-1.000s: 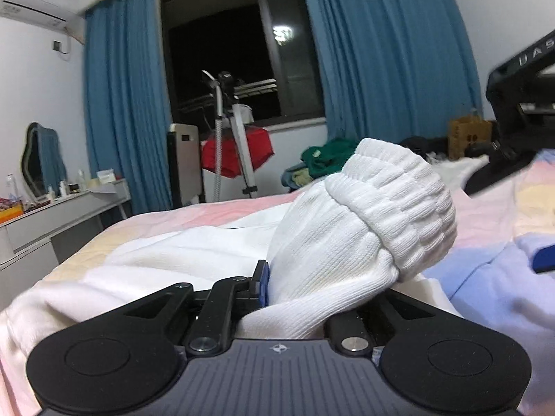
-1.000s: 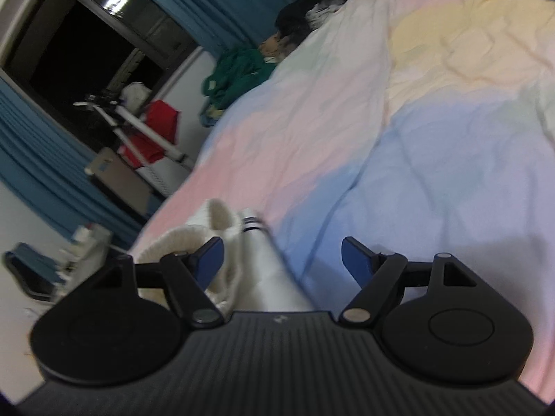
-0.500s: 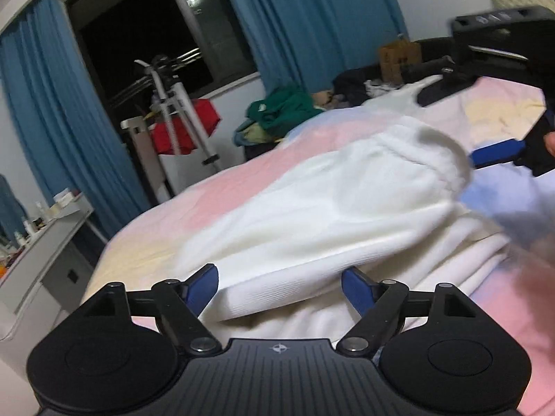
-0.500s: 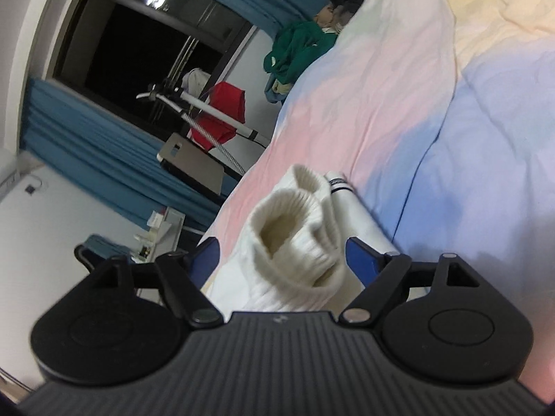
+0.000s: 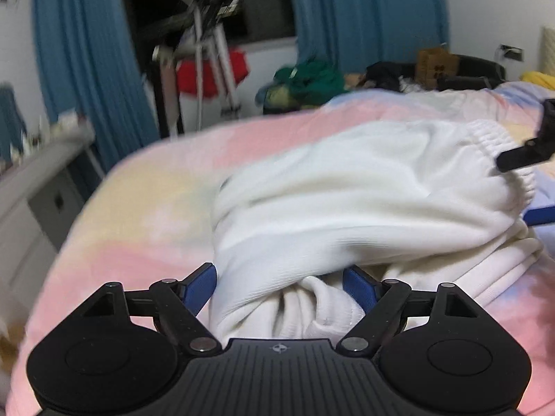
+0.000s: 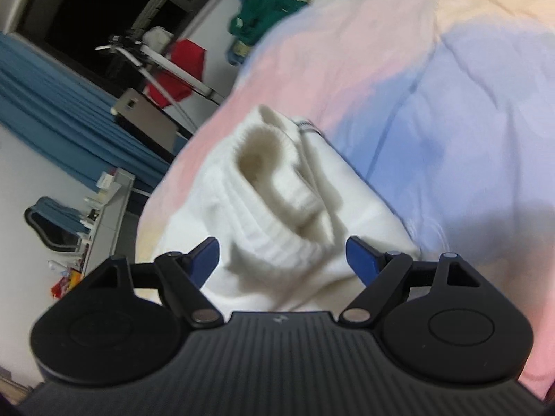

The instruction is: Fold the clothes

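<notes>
Item: white sweater [image 5: 364, 187], knitted, ribbed at the cuff. It lies in a loose heap on the pastel bedspread [image 5: 149, 208], over its pink and yellow part, with the blue patch of the spread just beside it on the far side from the desk.

Change noted: a second ago the left gripper [image 5: 280, 281] was clamped on the ribbed cuff [image 6: 277, 187] and held it lifted. It has since let go; the sleeve now lies draped across the body of the sweater, cuff mouth gaping open.

Left gripper: jaws apart, cloth bunched between the blue pads but not pinched, drawn back toward the sweater's near edge.

Right gripper [image 6: 282, 253]: jaws apart, nothing held, poised just above the cuff at the sweater's opposite end. Its fingers [image 5: 520, 159] show beside the cuff in the left wrist view.

Reading: one sleeve appears to have been folded inward and released. The fold looks rough, with the heap rumpled, so smoothing or a further fold likely remains.

Surroundings, outward from the sweater: blue curtains [image 5: 83, 69], a stand with a red garment [image 5: 208, 72], a green clothes pile [image 5: 312, 79], a desk [image 5: 38, 187].
</notes>
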### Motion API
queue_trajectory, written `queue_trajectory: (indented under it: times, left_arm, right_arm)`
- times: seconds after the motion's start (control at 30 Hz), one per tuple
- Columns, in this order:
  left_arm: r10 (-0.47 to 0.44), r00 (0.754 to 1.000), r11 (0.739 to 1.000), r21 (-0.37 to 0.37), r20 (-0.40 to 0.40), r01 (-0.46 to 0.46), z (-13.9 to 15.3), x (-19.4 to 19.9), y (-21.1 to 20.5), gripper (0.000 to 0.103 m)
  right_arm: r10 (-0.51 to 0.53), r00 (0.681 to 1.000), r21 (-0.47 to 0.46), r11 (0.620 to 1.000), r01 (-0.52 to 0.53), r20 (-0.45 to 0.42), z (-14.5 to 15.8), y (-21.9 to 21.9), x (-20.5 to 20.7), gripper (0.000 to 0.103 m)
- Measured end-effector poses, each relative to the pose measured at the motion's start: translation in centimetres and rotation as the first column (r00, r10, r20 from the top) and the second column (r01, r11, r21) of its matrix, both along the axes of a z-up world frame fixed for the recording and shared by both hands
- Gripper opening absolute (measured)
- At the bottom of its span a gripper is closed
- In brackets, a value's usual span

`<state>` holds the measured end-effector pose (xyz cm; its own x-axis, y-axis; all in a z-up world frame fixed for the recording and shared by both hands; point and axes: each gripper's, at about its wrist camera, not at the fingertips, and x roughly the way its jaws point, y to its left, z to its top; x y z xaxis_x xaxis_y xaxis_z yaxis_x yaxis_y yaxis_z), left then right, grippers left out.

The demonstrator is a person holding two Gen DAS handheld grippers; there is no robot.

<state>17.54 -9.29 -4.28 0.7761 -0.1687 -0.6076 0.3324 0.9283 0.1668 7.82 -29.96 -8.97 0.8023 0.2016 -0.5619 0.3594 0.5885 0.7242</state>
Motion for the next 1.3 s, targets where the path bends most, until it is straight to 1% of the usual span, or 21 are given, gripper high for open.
queue_trajectory:
  times: [0.03, 0.07, 0.13, 0.17, 0.27, 0.33, 0.43, 0.53, 0.57, 0.6, 0.63, 0.67, 0.73, 0.8, 0.87, 0.93, 1.03, 1.1, 1.17, 1.23, 1.3]
  left_arm:
    - [0.016, 1.000, 1.000, -0.013, -0.023, -0.016, -0.4, -1.0, 0.7, 0.082]
    - [0.026, 0.999, 0.999, -0.018, -0.038, -0.027, -0.6, -1.0, 1.1, 0.083]
    - [0.051, 0.998, 0.999, 0.016, -0.023, -0.050, -0.7, -0.4, 1.2, 0.082]
    - [0.058, 0.998, 0.998, 0.027, -0.014, -0.057, -0.7, -0.5, 1.3, 0.082]
    - [0.072, 0.997, 0.997, 0.004, -0.025, -0.072, -0.8, -0.5, 1.8, 0.082]
    - [0.069, 0.998, 0.998, 0.002, -0.008, -0.069, -0.7, -0.5, 1.7, 0.079]
    - [0.052, 0.998, 0.998, 0.021, 0.043, -0.053, -0.5, 0.1, 0.6, 0.073]
    - [0.021, 0.993, 0.997, 0.071, 0.119, -0.030, -0.4, -0.4, -0.5, 0.068]
    - [0.013, 0.990, 0.996, 0.086, 0.143, -0.025, -0.4, -0.8, -0.7, 0.066]
    - [0.007, 0.987, 0.995, 0.099, 0.163, -0.023, -0.4, -1.0, -0.8, 0.066]
    - [0.001, 0.983, 0.993, 0.114, 0.182, -0.022, -0.4, -1.0, -1.0, 0.065]
    - [-0.006, 0.981, 0.992, 0.123, 0.193, -0.018, -0.4, -1.0, -1.2, 0.064]
    - [-0.026, 0.978, 0.993, 0.121, 0.208, 0.001, -0.5, -1.2, -1.3, 0.061]
    - [-0.046, 0.975, 0.992, 0.126, 0.219, 0.018, -0.6, -1.3, -1.5, 0.058]
    - [-0.059, 0.974, 0.993, 0.116, 0.221, 0.034, -0.7, -1.4, -1.7, 0.051]
    - [-0.050, 0.974, 0.996, 0.081, 0.222, 0.033, -0.5, -1.4, -1.6, 0.048]
    - [-0.026, 0.977, 1.000, 0.005, 0.210, 0.025, -0.1, -1.3, -1.1, 0.038]
    - [-0.025, 0.976, 1.000, -0.003, 0.216, 0.027, 0.0, -1.7, -1.1, 0.031]
    - [-0.049, 0.970, 0.998, 0.041, 0.239, 0.041, 0.1, -2.6, -1.4, 0.024]
    - [-0.076, 0.962, 0.995, 0.088, 0.261, 0.054, 0.2, -3.5, -1.7, 0.020]
    - [-0.097, 0.955, 0.992, 0.104, 0.280, 0.070, 0.4, -4.3, -1.4, 0.016]
  right_arm:
    - [0.000, 1.000, 0.011, 1.000, 0.001, -0.009, -0.2, 0.1, 0.0, 0.083]
    - [0.002, 1.000, 0.013, 1.000, -0.002, -0.013, -0.3, 0.3, -0.1, 0.083]
    - [0.037, 0.999, -0.002, 0.999, -0.037, 0.000, -0.1, 1.1, 0.1, 0.083]
    - [0.059, 0.998, -0.013, 0.998, -0.059, 0.020, 0.0, 1.7, 0.2, 0.083]
    - [0.061, 0.995, -0.061, 0.997, -0.056, 0.080, 0.3, 2.9, 0.6, 0.084]
    - [0.073, 0.994, -0.065, 0.996, -0.068, 0.086, -0.2, 3.2, 1.5, 0.083]
    - [0.053, 0.996, -0.056, 0.997, -0.049, 0.075, -1.0, 3.3, 2.6, 0.081]
    - [0.026, 0.993, -0.069, 0.997, -0.018, 0.111, -0.7, 3.2, 2.8, 0.070]
    - [0.016, 0.992, -0.073, 0.997, -0.007, 0.126, -0.4, 3.1, 2.7, 0.062]
    - [0.010, 0.990, -0.079, 0.997, 0.001, 0.141, -0.2, 2.9, 2.6, 0.057]
    - [0.006, 0.988, -0.085, 0.996, 0.008, 0.155, 0.0, 2.7, 2.4, 0.045]
    - [0.006, 0.985, -0.093, 0.996, 0.010, 0.171, 0.2, 2.6, 2.3, 0.041]
    - [0.003, 0.980, -0.111, 0.994, 0.020, 0.201, 1.0, 2.4, 2.2, 0.036]
    - [0.003, 0.965, -0.105, 0.994, 0.026, 0.261, 1.9, 2.2, 1.8, 0.034]
    - [0.014, 0.949, -0.107, 0.994, 0.021, 0.314, 2.6, 2.1, 1.7, 0.034]
    - [0.026, 0.953, -0.148, 0.989, 0.020, 0.301, 2.7, 2.0, 1.9, 0.034]
    - [0.030, 0.976, -0.208, 0.978, 0.016, 0.217, 2.0, 1.8, 2.8, 0.033]
    - [0.041, 0.984, -0.252, 0.968, 0.004, 0.173, 1.5, 1.9, 3.3, 0.033]
    - [0.061, 0.985, -0.304, 0.953, -0.009, 0.160, 1.5, 2.2, 3.4, 0.034]
    - [0.074, 0.984, -0.353, 0.935, -0.012, 0.163, 1.8, 2.8, 3.4, 0.034]
    - [0.091, 0.977, -0.388, 0.922, -0.009, 0.192, 2.2, 3.4, 3.1, 0.034]
